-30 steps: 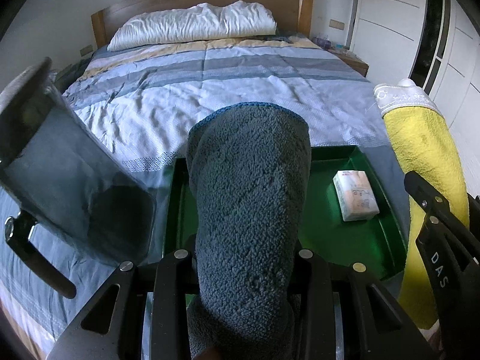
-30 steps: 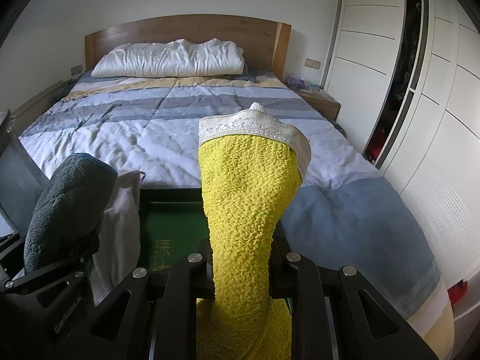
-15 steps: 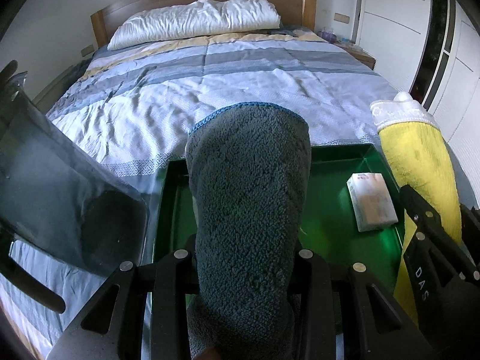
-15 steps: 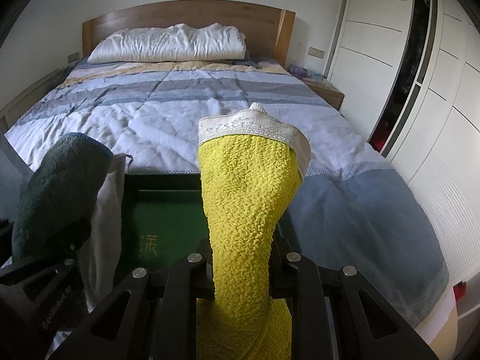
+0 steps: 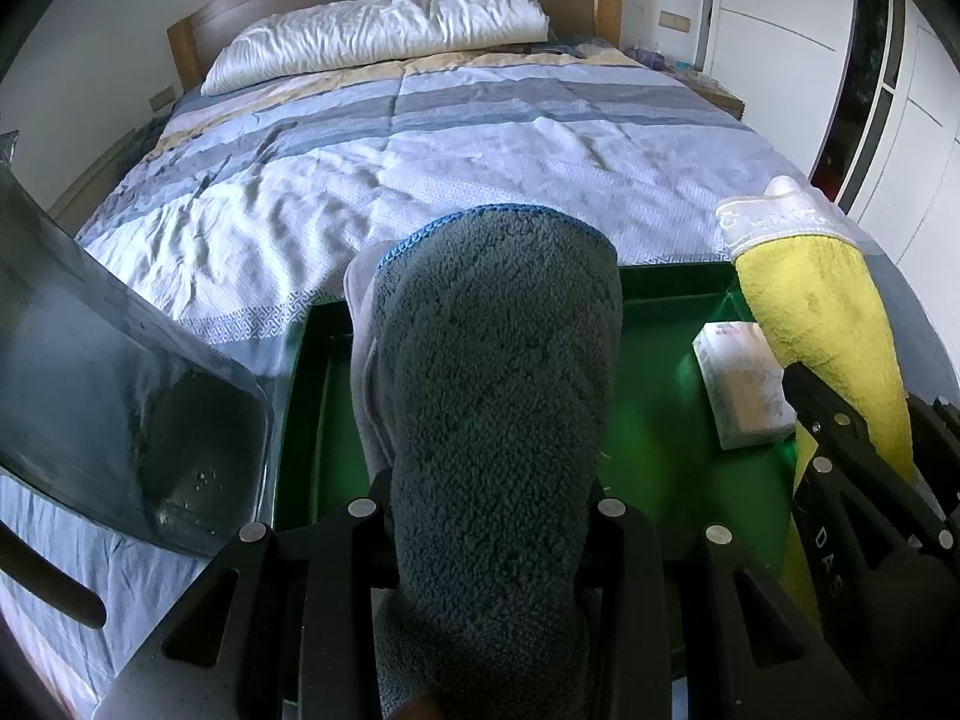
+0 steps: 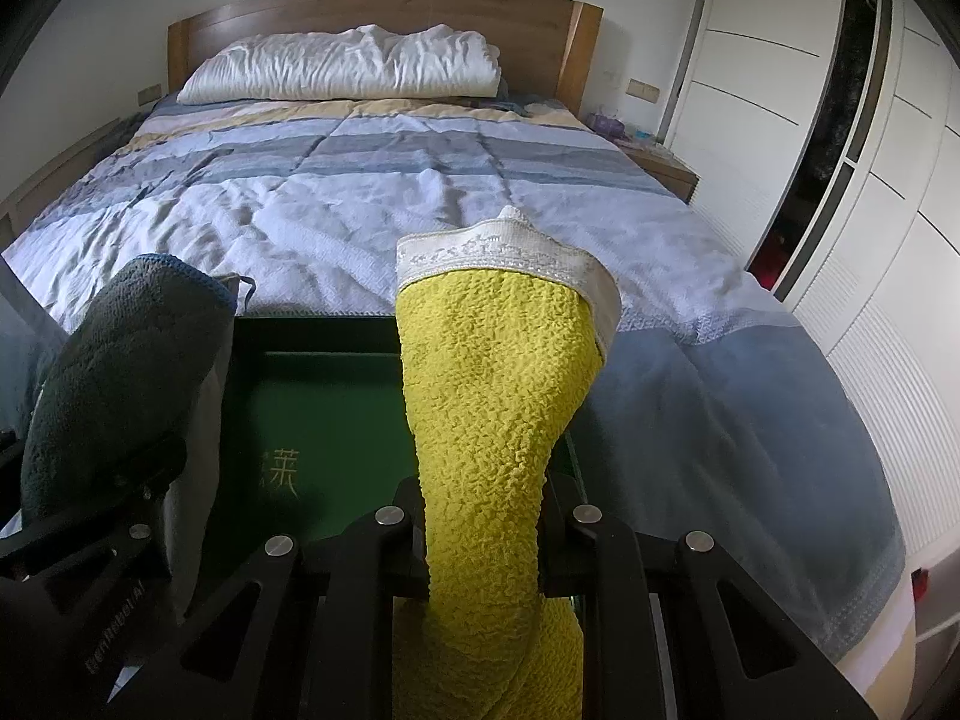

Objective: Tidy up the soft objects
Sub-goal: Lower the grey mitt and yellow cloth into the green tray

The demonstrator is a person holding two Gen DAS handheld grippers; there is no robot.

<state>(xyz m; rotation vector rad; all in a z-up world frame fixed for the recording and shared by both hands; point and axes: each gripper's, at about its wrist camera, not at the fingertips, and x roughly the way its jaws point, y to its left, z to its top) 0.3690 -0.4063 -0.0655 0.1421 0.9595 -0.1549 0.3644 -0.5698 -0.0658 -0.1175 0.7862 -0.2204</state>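
A rolled grey fleece towel [image 5: 492, 396] with a blue edge stands up between the fingers of my left gripper [image 5: 489, 516], which is shut on it. My right gripper [image 6: 483, 516] is shut on a rolled yellow towel [image 6: 498, 384] with a white embroidered border. Both rolls hang over a green tray [image 5: 660, 312] lying at the foot of the bed. In the left wrist view the yellow towel [image 5: 822, 324] and right gripper [image 5: 852, 456] show at the right. The grey towel [image 6: 120, 372] appears at the left of the right wrist view.
A small white pack of tissues [image 5: 741, 384] lies in the tray's right part. A grey translucent container [image 5: 120, 396] sits left of the tray. The striped duvet [image 5: 456, 120] and a white pillow [image 5: 384, 30] lie beyond. White wardrobe doors [image 6: 840, 120] line the right side.
Both grippers have sunk and come forward over the tray, so the tray and bed look nearer. Their hold on the two towels is the same.
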